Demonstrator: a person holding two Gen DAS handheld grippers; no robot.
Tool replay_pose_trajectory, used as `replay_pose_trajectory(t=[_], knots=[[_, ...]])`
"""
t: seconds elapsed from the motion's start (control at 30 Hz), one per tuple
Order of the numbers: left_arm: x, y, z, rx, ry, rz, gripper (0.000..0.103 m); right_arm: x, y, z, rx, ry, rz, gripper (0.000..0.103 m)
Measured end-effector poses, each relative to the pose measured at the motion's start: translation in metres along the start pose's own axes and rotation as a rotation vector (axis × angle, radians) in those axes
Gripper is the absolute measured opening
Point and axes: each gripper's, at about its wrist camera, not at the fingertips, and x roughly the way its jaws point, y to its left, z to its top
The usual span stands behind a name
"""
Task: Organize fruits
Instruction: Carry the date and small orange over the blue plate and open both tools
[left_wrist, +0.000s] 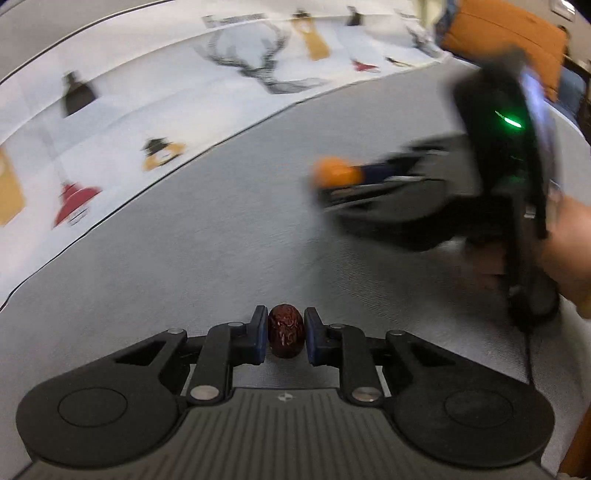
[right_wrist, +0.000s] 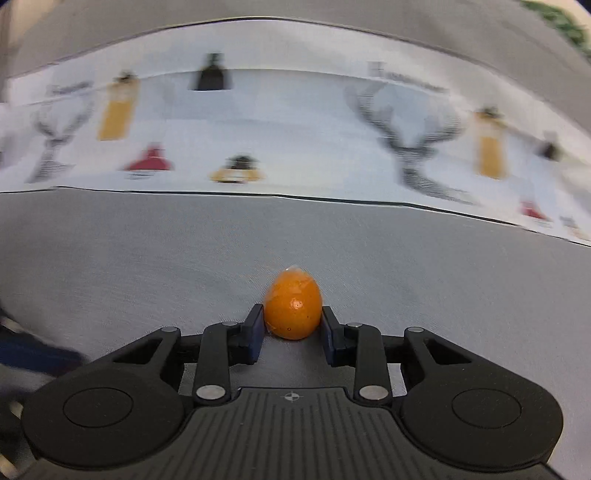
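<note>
A small wrinkled dark red fruit, like a dried date (left_wrist: 286, 335), sits between the blue pads of my left gripper (left_wrist: 286, 334), which is shut on it just above the grey cloth. In the right wrist view a glossy orange kumquat (right_wrist: 293, 309) is pinched between the pads of my right gripper (right_wrist: 293, 326). The left wrist view also shows the right gripper (left_wrist: 334, 177) blurred at the right, with the orange fruit (left_wrist: 334, 172) at its tip and a hand (left_wrist: 565, 243) holding its handle.
A grey cloth (left_wrist: 229, 251) covers the table. Beyond it lies a white printed sheet (right_wrist: 295, 133) with antlers, bottles and red shapes. An orange cushion or chair back (left_wrist: 498, 40) stands at the far right.
</note>
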Motion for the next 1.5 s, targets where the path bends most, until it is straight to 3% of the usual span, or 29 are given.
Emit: replay_pose_trajectory(t=[0.1,0.23,0.43,0.67,0.87,1.03,1.27,1.5], knots=[[-0.023,0.019,-0.008,-0.07,0.042,0.05,0.022,-0.022,-0.016,-0.009,0.102,0.032,-0.105,0.032],[-0.067,0.044,-0.027,-0.153,0.12,0.117,0.022,-0.071,-0.027,-0.023,0.175,0.038,-0.178,0.032],[-0.16,0.074,-0.067,-0.271,0.182,0.195,0.022,-0.167,-0.013,-0.031,0.254,-0.019,-0.195,0.032],[-0.276,0.09,-0.118,-0.364,0.188,0.275,0.022,-0.281,0.052,-0.013,0.295,-0.137,-0.06,0.032],[-0.354,0.093,-0.166,-0.44,0.165,0.301,0.022,-0.344,0.129,-0.01,0.318,-0.108,0.17,0.033],[-0.398,0.092,-0.207,-0.493,0.147,0.312,0.022,-0.39,0.198,-0.022,0.246,-0.073,0.307,0.033],[-0.434,0.084,-0.252,-0.516,0.118,0.332,0.022,-0.433,0.265,-0.04,0.095,-0.042,0.363,0.033],[-0.451,0.085,-0.266,-0.547,0.078,0.313,0.022,-0.46,0.293,-0.041,-0.003,-0.082,0.369,0.033]])
